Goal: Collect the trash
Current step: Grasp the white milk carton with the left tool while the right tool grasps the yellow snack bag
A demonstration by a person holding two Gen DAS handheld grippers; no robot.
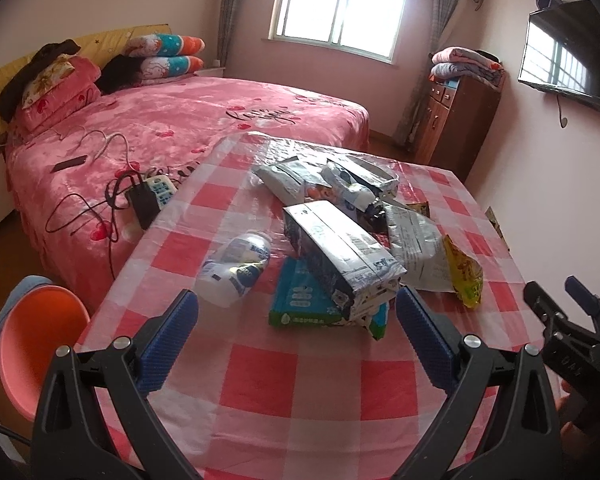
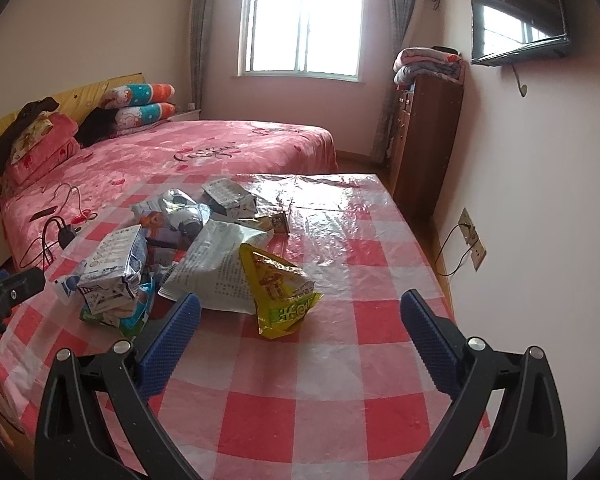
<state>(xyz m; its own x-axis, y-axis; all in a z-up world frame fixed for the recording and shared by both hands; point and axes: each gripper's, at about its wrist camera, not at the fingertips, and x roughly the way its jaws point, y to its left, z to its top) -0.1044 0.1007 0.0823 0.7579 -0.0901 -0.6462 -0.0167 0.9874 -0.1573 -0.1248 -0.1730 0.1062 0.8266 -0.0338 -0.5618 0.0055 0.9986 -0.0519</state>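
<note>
Trash lies piled on the red-and-white checked table (image 1: 300, 392) (image 2: 340, 380). A crushed milk carton (image 1: 340, 252) (image 2: 114, 264) rests on a green packet (image 1: 300, 300) (image 2: 134, 316). Beside them lie a plastic bottle (image 1: 236, 268), a white bag (image 1: 416, 248) (image 2: 220, 264), a yellow snack wrapper (image 1: 466, 272) (image 2: 280, 292) and more cartons (image 1: 332, 180) (image 2: 228, 198) behind. My left gripper (image 1: 296, 324) hangs open just before the carton, holding nothing. My right gripper (image 2: 300, 320) is open near the yellow wrapper; it also shows at the right edge (image 1: 556, 304).
A pink bed (image 1: 160, 128) (image 2: 180, 152) with cables and a charger (image 1: 144, 200) borders the table's left. An orange chair (image 1: 32, 340) sits at the near left corner. A wooden cabinet (image 2: 424, 140) and a wall socket (image 2: 472, 240) stand on the right.
</note>
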